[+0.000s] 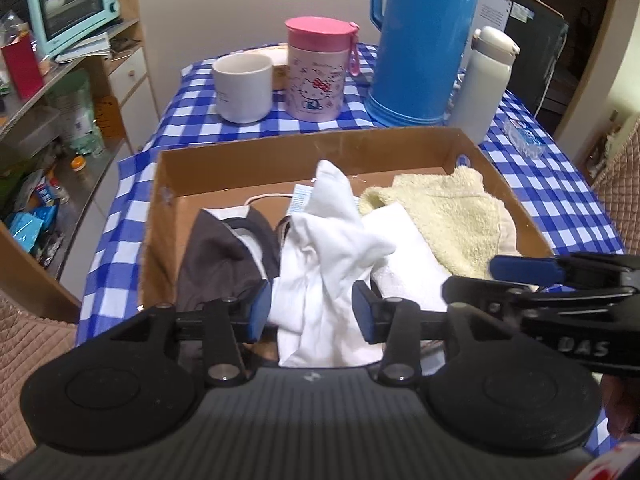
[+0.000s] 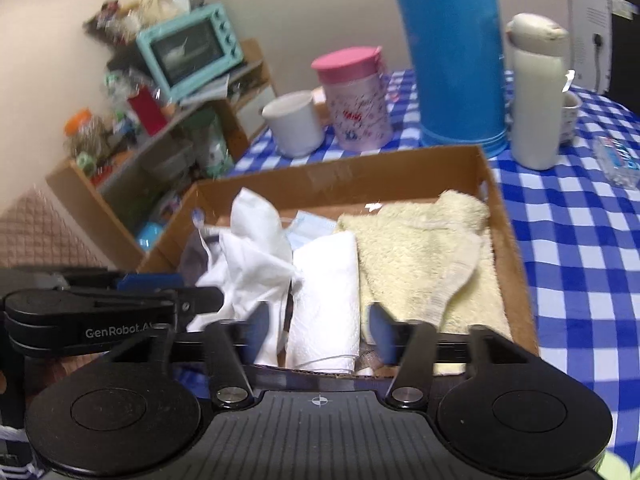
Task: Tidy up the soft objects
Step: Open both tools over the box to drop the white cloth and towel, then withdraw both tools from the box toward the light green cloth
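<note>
A shallow cardboard box (image 1: 240,160) on the checked table holds soft things: a brown cloth (image 1: 220,252), a crumpled white cloth (image 1: 328,240), a folded white towel (image 2: 326,284), a yellow terry towel (image 1: 448,216) and a face mask (image 2: 312,226). My left gripper (image 1: 310,310) is open over the box's near edge, its blue pads either side of the white cloth, not pinching it. My right gripper (image 2: 318,330) is open too, pads either side of the folded white towel. Each gripper shows at the side of the other's view.
Behind the box stand a white mug (image 1: 242,88), a pink Hello Kitty canister (image 1: 318,68), a tall blue thermos (image 1: 424,40) and a white bottle (image 1: 486,84). A tissue pack (image 1: 524,136) lies at right. A cluttered shelf with a teal oven (image 1: 72,0) stands left.
</note>
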The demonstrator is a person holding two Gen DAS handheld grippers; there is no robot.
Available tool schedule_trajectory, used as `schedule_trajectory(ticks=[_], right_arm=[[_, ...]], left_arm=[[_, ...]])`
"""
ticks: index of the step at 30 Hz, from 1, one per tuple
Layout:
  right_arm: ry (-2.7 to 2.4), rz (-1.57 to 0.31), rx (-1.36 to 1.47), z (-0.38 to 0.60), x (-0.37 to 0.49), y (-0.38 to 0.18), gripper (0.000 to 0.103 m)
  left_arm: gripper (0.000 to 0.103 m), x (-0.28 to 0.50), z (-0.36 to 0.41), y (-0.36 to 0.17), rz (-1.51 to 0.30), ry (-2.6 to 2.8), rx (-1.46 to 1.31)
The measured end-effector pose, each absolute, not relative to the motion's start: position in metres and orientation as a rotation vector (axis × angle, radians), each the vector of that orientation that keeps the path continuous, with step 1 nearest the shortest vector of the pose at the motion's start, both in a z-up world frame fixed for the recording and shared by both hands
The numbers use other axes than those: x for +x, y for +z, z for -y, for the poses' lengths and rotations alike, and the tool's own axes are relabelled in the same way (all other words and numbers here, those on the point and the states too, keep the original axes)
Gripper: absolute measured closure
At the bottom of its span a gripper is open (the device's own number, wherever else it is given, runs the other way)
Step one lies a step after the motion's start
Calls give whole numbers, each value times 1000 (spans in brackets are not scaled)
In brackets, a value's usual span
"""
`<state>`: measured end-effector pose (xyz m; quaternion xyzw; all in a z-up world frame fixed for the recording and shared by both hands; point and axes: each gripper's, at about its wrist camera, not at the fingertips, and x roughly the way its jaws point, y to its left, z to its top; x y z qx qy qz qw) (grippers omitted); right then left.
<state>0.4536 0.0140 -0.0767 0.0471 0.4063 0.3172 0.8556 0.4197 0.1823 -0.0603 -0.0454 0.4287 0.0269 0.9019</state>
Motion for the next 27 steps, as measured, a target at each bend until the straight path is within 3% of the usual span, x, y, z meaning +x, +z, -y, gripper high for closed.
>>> schedule_trajectory(ticks=[12,27], right_arm=[[623,-785,173,8,418,-39,27],[607,-714,212,48,352,0,24]], left_arm=[[54,379,-177,-19,-862,105,-107],[54,302,-154,18,-813,102,-94]])
